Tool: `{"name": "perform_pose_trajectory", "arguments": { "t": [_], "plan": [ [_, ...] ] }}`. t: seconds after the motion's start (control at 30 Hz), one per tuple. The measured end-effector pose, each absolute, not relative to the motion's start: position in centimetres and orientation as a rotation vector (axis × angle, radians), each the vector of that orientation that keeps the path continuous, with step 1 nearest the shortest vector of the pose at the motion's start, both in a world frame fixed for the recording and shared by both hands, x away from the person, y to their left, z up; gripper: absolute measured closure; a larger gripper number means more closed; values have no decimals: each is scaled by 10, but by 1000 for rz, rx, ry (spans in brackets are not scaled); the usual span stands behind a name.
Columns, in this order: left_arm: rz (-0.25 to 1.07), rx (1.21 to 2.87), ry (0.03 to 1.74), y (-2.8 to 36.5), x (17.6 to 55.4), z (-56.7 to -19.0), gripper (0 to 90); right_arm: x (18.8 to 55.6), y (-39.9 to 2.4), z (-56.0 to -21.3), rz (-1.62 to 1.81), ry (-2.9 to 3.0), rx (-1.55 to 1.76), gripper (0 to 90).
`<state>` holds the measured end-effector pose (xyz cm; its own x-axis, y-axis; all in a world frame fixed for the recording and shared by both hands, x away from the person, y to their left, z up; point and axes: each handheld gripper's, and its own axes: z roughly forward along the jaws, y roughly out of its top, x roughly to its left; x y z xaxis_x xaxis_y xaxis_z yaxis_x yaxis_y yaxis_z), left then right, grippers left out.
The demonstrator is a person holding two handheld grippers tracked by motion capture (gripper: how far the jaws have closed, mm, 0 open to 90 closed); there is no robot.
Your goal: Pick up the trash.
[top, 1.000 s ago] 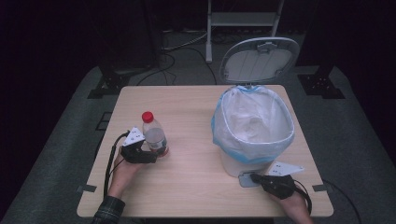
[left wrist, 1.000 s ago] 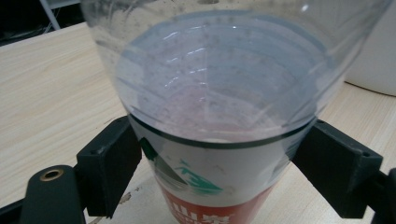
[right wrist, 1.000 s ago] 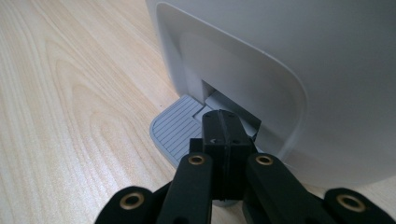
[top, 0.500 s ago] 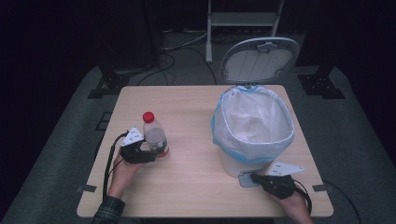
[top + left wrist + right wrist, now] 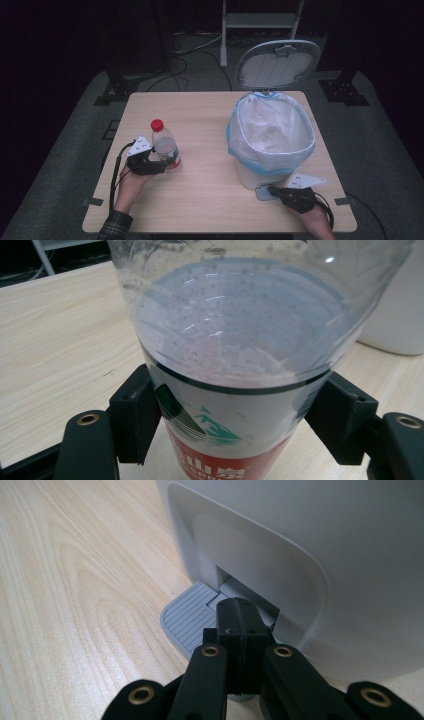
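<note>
A clear plastic bottle (image 5: 165, 145) with a red cap and a red-and-white label stands upright on the left part of the wooden table (image 5: 200, 110). My left gripper (image 5: 167, 164) has just closed its jaws on the lower body of the bottle (image 5: 235, 340); in the left gripper view (image 5: 235, 425) both pads press against the label. My right gripper (image 5: 270, 190) is shut, and its tips (image 5: 239, 615) rest on the grey foot pedal (image 5: 187, 617) at the base of the white bin (image 5: 300, 545). The bin's lid (image 5: 277, 65) stands raised.
The bin (image 5: 272, 130) is lined with a white bag with a blue rim and stands on the right half of the table. Dark floor, cables and a metal stand lie beyond the far edge.
The left gripper's jaws have closed in onto the bottle's sides. Bottle, bin and right gripper have stayed where they were.
</note>
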<state>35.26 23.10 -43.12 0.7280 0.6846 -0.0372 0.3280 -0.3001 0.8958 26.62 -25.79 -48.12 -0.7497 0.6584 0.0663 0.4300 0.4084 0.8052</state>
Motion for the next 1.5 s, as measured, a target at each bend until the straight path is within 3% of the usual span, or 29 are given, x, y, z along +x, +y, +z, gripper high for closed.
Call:
{"name": "perform_pose_trajectory", "arguments": {
  "t": [1.5],
  "plan": [
    [348,1706,639,225,338,-355,287,267,-258,-481,1265,2405,963,900]
  ]
}}
